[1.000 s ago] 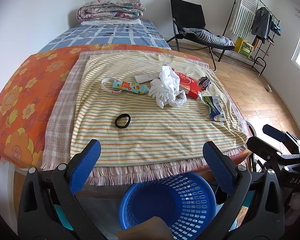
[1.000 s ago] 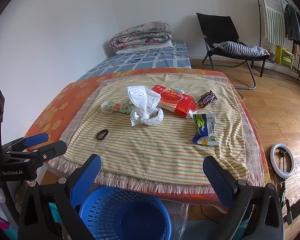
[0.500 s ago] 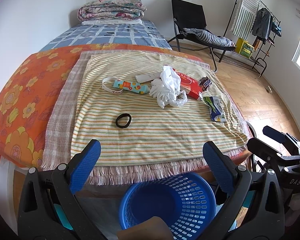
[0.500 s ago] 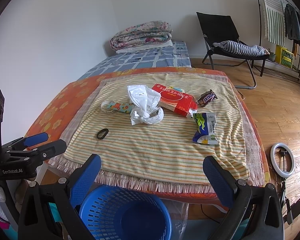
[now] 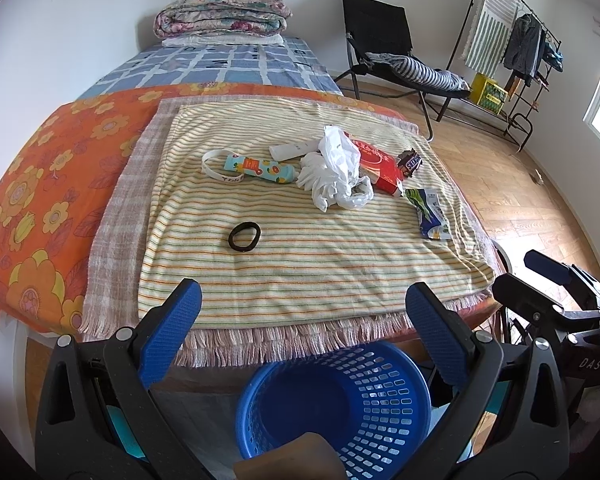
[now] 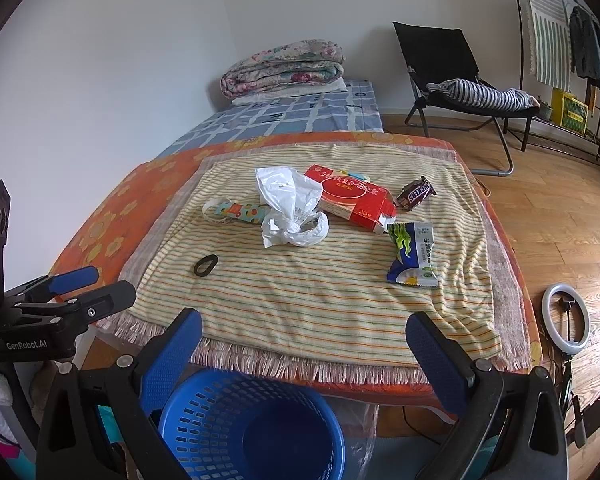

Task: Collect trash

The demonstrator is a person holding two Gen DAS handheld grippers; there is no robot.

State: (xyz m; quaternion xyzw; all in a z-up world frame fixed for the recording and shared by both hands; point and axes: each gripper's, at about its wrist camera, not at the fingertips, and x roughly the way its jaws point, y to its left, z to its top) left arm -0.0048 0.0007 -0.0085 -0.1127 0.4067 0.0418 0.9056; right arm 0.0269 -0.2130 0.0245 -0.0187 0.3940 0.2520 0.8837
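Hovering at the near edge of a low table, the black left gripper with blue padded fingers (image 5: 300,316) and its twin, the right gripper (image 6: 304,340), both stand with jaws spread wide and nothing between them. Directly below and between them sits a round blue perforated plastic basket (image 5: 380,400), still without any of the litter so far as its visible part shows.

All the trash lies ahead of the grippers, on the far half of the cloth. A crumpled white plastic bag (image 6: 290,206) sits roughly centre, touching a flat red cardboard box (image 6: 350,196) whose long axis runs diagonally away to the left. Just beyond the box's right end lies a brown chocolate-bar wrapper (image 6: 416,193). Nearest the right gripper is a green, white and blue snack packet (image 6: 414,254), lying lengthwise toward it, clear of the box by a small gap; by position, this looks the natural first pick for the right hand, and the bag for the left.

A black elastic hair band (image 5: 244,236) lies alone nearer the left gripper, and a patterned cylindrical pouch with a white strap (image 5: 256,168) lies crosswise beyond it; whether either counts as trash cannot be told.

Everything rests on a yellow striped fringed cloth (image 5: 300,272) laid over an orange floral cover (image 5: 40,184). Behind stand a bed with a blue checked sheet (image 5: 220,66), a black folding chair (image 6: 440,60) and a wooden floor (image 6: 560,220).
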